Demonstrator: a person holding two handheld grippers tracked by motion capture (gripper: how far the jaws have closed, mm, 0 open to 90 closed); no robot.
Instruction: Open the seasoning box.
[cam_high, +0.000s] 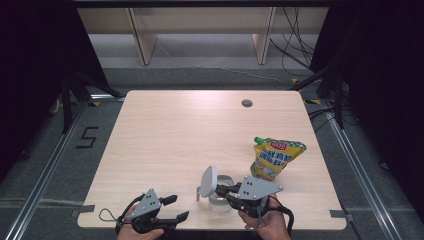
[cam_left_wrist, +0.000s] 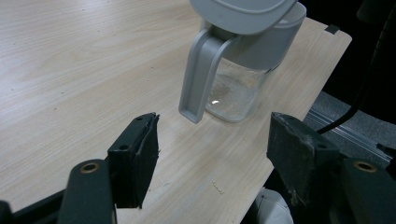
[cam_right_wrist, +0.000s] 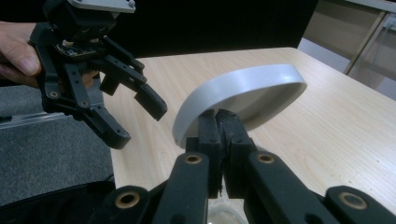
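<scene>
A clear glass jug with a grey handle stands near the table's front edge. Its round grey lid is tipped up on edge above the jug's mouth. My right gripper is shut on the rim of the lid, its jaws pressed together on it. To the left of the jug, at the front edge, my left gripper stands open and points at the jug with nothing between its fingers. The right gripper view shows the left gripper beyond the lid.
A yellow spouted pouch with a green cap lies to the right of the jug, behind my right gripper. A round cable hole sits at the far side of the wooden table. Black cables and shelving legs lie beyond the table.
</scene>
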